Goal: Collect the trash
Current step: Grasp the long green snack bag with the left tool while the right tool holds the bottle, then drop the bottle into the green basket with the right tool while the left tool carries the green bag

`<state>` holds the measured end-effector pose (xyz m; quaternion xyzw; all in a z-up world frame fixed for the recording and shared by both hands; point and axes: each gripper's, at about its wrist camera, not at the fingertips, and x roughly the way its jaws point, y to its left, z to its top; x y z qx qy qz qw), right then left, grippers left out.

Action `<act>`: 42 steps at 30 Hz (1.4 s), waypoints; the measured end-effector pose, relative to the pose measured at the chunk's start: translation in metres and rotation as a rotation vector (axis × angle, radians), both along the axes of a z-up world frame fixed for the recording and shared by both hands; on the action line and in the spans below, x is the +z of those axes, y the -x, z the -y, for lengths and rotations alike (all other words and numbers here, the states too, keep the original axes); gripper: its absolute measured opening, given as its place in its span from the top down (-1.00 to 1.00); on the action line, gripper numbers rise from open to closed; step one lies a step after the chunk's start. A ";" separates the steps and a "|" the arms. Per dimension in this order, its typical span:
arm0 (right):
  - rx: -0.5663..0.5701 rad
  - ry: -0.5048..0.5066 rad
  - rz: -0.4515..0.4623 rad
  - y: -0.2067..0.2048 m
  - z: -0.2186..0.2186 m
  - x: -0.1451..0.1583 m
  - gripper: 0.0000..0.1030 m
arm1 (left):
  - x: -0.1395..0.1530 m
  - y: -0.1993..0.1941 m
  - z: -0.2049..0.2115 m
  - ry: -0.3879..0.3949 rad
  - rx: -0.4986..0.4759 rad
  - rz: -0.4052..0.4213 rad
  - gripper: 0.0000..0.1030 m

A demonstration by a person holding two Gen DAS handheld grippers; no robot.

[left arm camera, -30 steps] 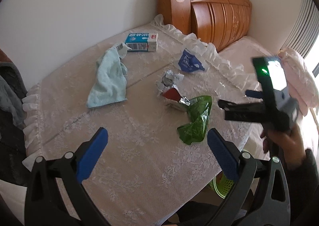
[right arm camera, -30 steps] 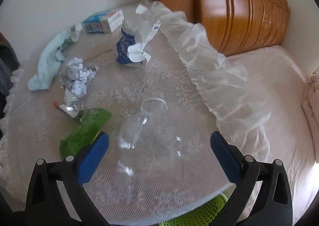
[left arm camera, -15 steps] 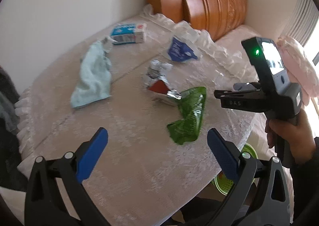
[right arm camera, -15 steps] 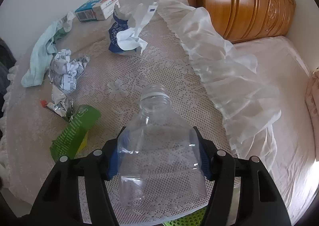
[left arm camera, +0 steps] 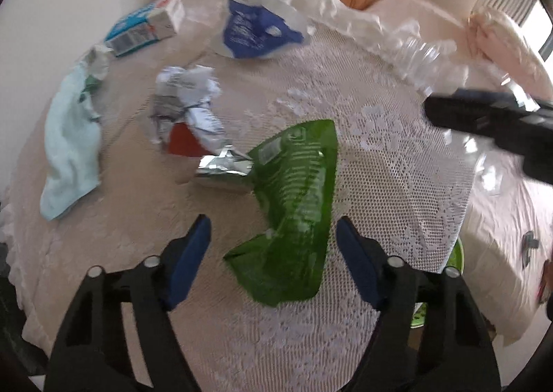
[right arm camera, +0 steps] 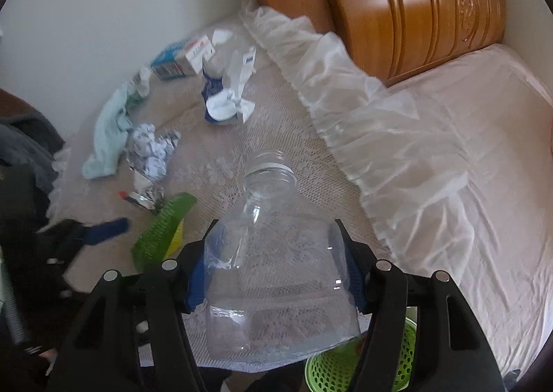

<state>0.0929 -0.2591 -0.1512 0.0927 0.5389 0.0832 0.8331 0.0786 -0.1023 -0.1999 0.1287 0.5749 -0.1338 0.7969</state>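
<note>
The blue-padded fingers [right arm camera: 340,264] of the right gripper [right arm camera: 273,274] are seen pressed against both sides of a clear plastic bottle [right arm camera: 276,271], which is held with its open neck pointing away from the camera, over the near edge of the worktop [right arm camera: 221,157]. The jaws of that gripper have just been closing, and the bottle is now clamped between them. A green mesh basket [right arm camera: 331,369] is seen below the bottle, past the worktop's near edge.

The fingers [left arm camera: 188,259] of the left gripper [left arm camera: 273,250] are set about halfway apart, 1 on each side of a green wrapper [left arm camera: 297,205] lying flat near the worktop's near edge. These jaws have just been closing; the wrapper lies between them, but the pads are not touching it.

Touching the wrapper's far-left corner, a crumpled foil packet [left arm camera: 186,115] with a red patch is found near the worktop's centre. A blue and white pouch [left arm camera: 252,29] lies toward the far edge, and a blue and white carton [left arm camera: 145,26] at the far-left edge. A pale blue cloth [left arm camera: 67,146] is draped along the left edge. The worktop is covered by a lace cloth with a frilled border [right arm camera: 328,81]. Beyond the right edge, a bed with a pink sheet [right arm camera: 466,150] and a carved wooden headboard [right arm camera: 414,12] are seen.
</note>
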 end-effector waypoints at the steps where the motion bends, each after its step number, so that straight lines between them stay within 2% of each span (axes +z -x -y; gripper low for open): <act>1: -0.006 -0.009 0.009 0.003 0.003 0.004 -0.23 | -0.003 -0.001 0.003 -0.007 -0.004 -0.008 -0.22; 3: -0.016 -0.016 0.019 0.003 0.007 0.007 -0.23 | -0.005 -0.002 0.004 0.001 0.001 -0.011 -0.17; 7: -0.038 -0.037 0.033 0.006 0.013 0.013 -0.23 | -0.002 -0.004 0.006 0.027 0.005 -0.015 0.22; 9: -0.047 -0.052 0.036 0.006 0.012 0.013 -0.23 | -0.001 -0.003 0.006 0.019 0.004 -0.005 0.26; 12: -0.053 -0.064 0.039 0.007 0.012 0.013 -0.23 | 0.002 0.000 0.002 0.034 0.011 -0.005 0.29; 18: -0.066 -0.086 0.056 0.014 0.009 0.018 -0.23 | 0.025 0.013 -0.018 0.110 0.030 0.028 0.36; 23: -0.076 -0.090 0.107 0.029 0.008 0.032 -0.23 | 0.043 0.028 -0.031 0.166 0.039 0.040 0.38; 28: -0.124 -0.076 0.159 0.071 0.022 0.050 -0.23 | 0.070 0.050 -0.030 0.211 -0.006 0.081 0.38; 32: -0.218 -0.035 0.161 0.128 0.047 0.054 -0.23 | 0.090 0.064 -0.016 0.242 -0.084 0.104 0.38; 36: -0.320 0.002 0.081 0.178 0.076 0.027 -0.23 | 0.106 0.082 0.015 0.280 -0.204 0.112 0.38; 38: -0.383 -0.003 0.015 0.199 0.091 -0.002 -0.23 | 0.108 0.093 0.033 0.287 -0.264 0.103 0.38; 42: -0.484 -0.018 -0.129 0.224 0.115 -0.079 -0.29 | 0.104 0.111 0.065 0.258 -0.361 0.087 0.38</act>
